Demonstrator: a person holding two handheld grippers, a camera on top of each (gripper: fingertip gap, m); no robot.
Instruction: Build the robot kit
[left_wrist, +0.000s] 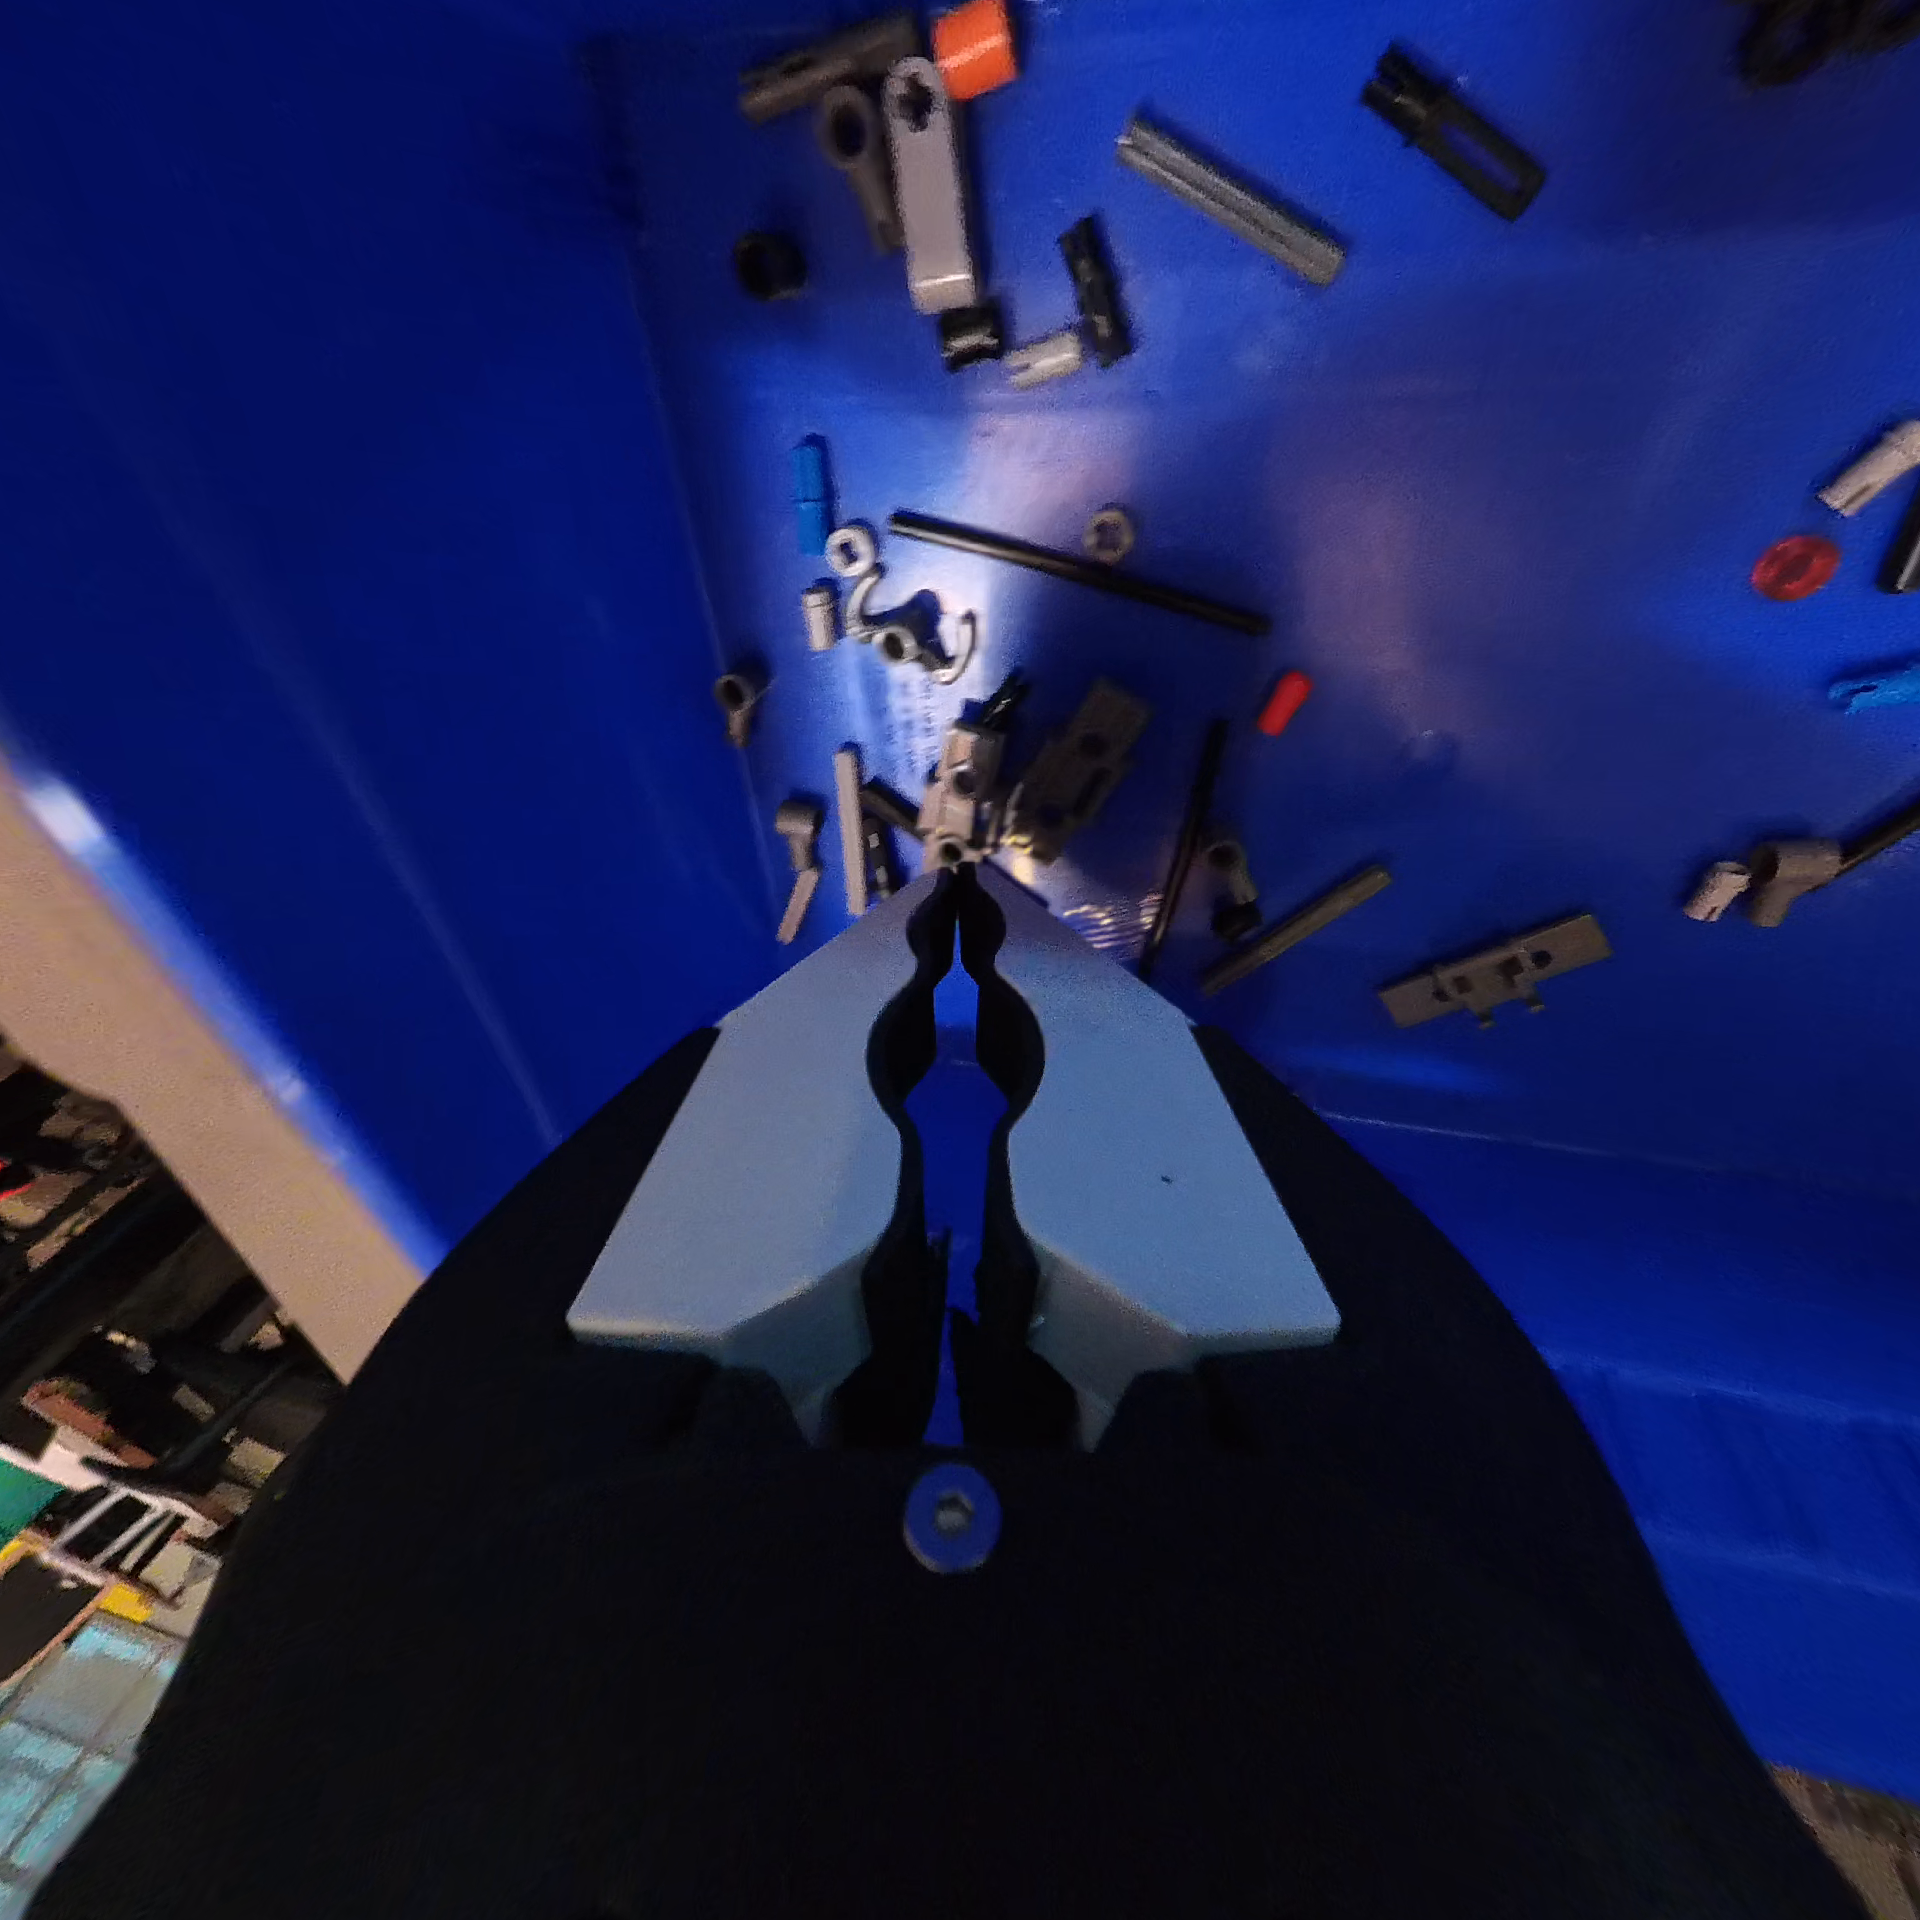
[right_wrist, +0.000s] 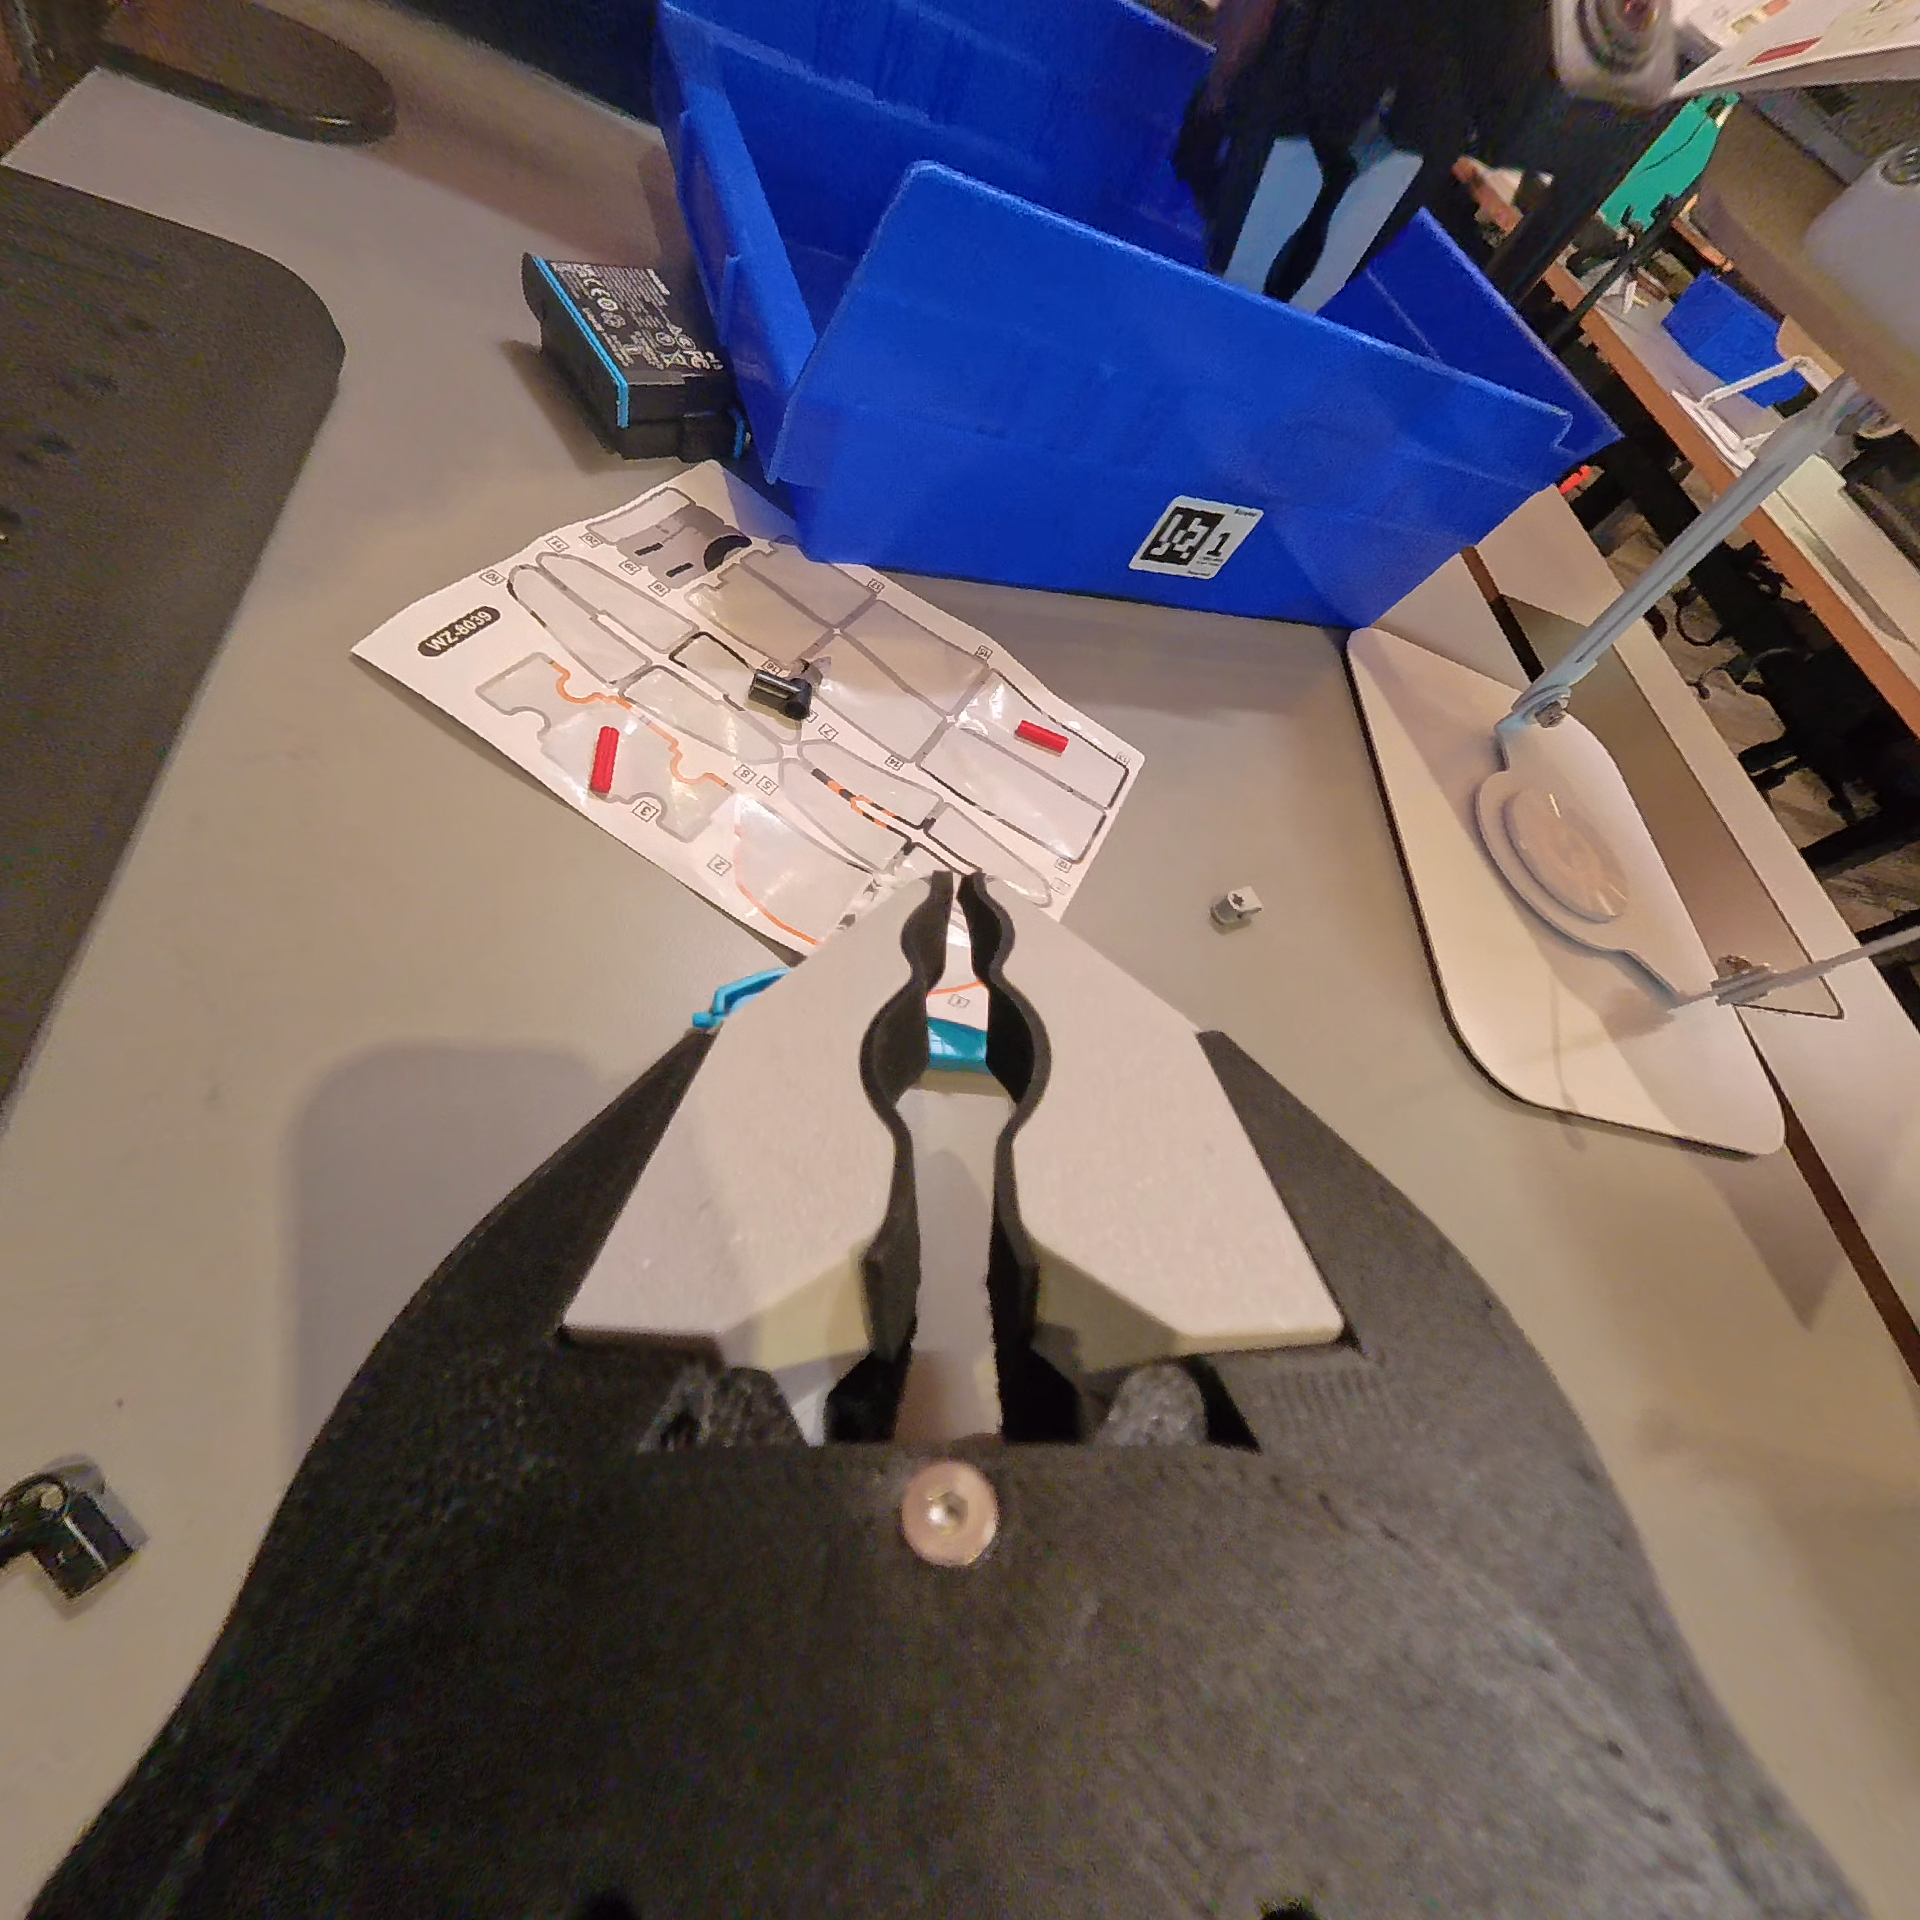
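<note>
1. Grey table (right_wrist: 312, 935): carries everything in the right wrist view.
2. Blue bin (right_wrist: 1143, 416): stands at the table's far side. In the left wrist view its floor (left_wrist: 1351, 623) is strewn with small grey, black, red and orange plastic parts.
3. Sticker sheet (right_wrist: 748, 717): lies flat in front of the bin, bearing two red pins (right_wrist: 604, 761) and a black connector (right_wrist: 779, 689).
4. Black battery pack (right_wrist: 634, 353): on the table, against the bin's left wall.
5. Right gripper (right_wrist: 956, 883): hovers over the sheet's near edge, tips almost together, nothing between them. A teal piece (right_wrist: 956, 1049) lies beneath it.
6. Left gripper (left_wrist: 956, 878): inside the bin, tips pinched on a small grey assembly (left_wrist: 966, 790), which stands up from them above the scattered parts.
7. Small grey bush (right_wrist: 1233, 906): alone on the table, right of the sheet.
</note>
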